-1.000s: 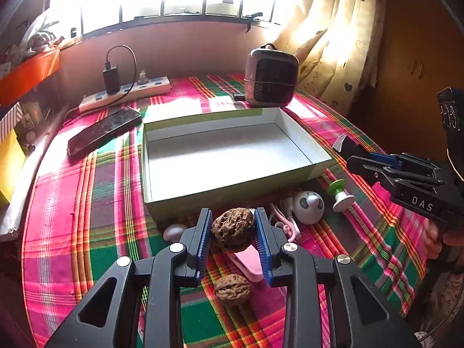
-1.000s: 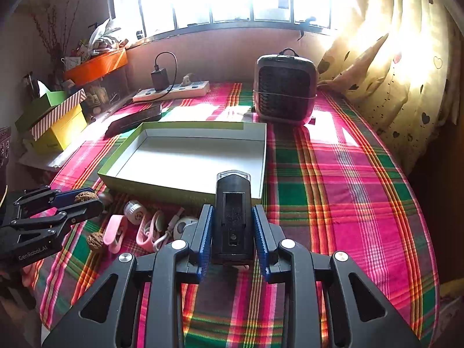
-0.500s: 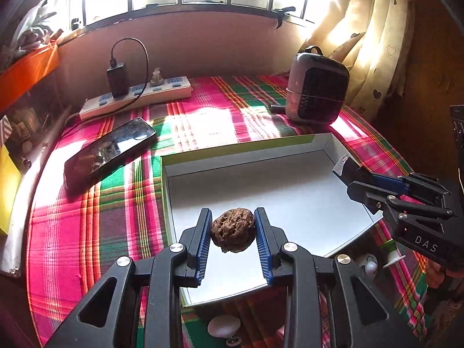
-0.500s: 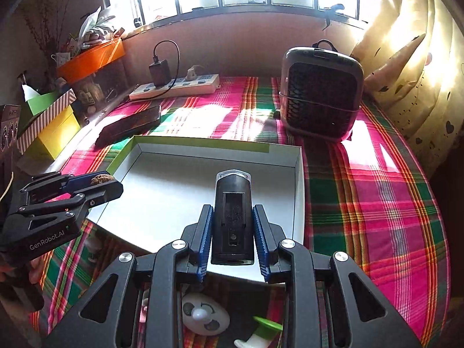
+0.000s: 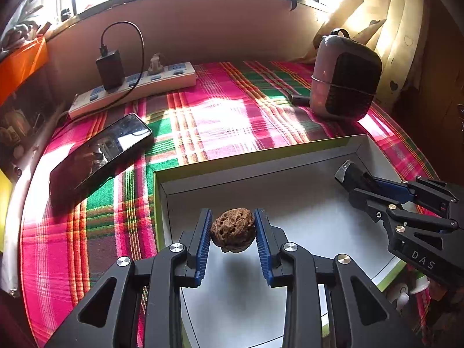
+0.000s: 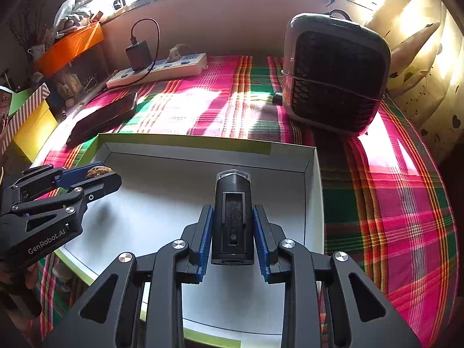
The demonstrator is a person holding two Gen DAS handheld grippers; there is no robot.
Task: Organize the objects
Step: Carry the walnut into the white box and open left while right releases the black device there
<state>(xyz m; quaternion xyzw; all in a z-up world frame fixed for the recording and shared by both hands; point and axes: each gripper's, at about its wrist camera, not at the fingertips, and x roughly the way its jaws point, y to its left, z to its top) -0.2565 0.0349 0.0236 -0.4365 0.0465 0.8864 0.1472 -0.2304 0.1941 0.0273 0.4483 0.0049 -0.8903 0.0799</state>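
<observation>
My left gripper is shut on a brown wrinkled walnut and holds it above the white floor of the open green-edged box, near its left side. My right gripper is shut on a black cylindrical device with a clear front cap, held above the same box, toward its right half. The right gripper shows in the left wrist view at the right, and the left gripper with the walnut shows in the right wrist view at the left. The box floor is bare.
A plaid cloth covers the table. A black phone lies left of the box, a power strip with a charger at the back, a small heater back right. Small white items lie at the box's near right corner.
Both grippers have moved forward and lower over the box with their objects still held. The loose items in front of the box have dropped out of sight below.
</observation>
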